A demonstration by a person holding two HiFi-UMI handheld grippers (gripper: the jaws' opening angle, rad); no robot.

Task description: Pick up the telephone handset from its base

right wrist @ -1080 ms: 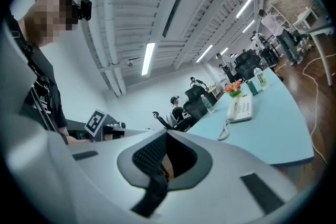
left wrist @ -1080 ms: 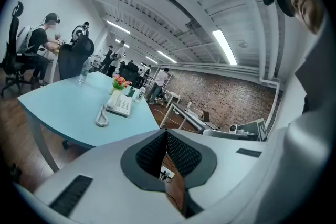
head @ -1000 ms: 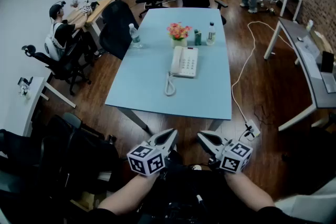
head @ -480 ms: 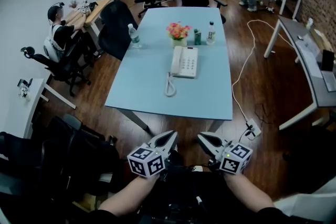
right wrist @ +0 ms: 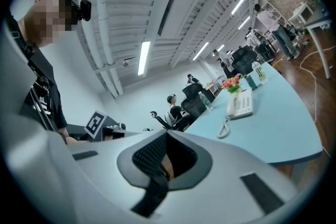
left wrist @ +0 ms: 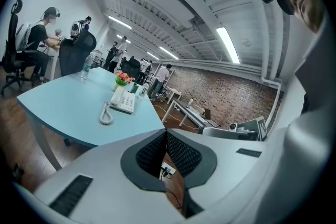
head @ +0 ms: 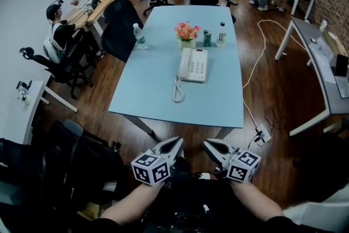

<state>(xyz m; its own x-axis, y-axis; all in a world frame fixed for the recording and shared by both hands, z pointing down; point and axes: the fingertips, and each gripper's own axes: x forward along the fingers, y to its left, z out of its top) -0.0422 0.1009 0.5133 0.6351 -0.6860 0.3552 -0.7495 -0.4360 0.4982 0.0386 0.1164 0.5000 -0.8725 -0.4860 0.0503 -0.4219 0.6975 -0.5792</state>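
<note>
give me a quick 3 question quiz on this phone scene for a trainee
1. True or false: the handset has been lifted off its base.
2. What stands on the table just beyond the base? A) flowers B) a laptop C) a mug
3. Are the left tool and right tool open or shut?

Key: 1 false, it lies in its cradle; 2 A; 3 both shut, holding nothing.
</note>
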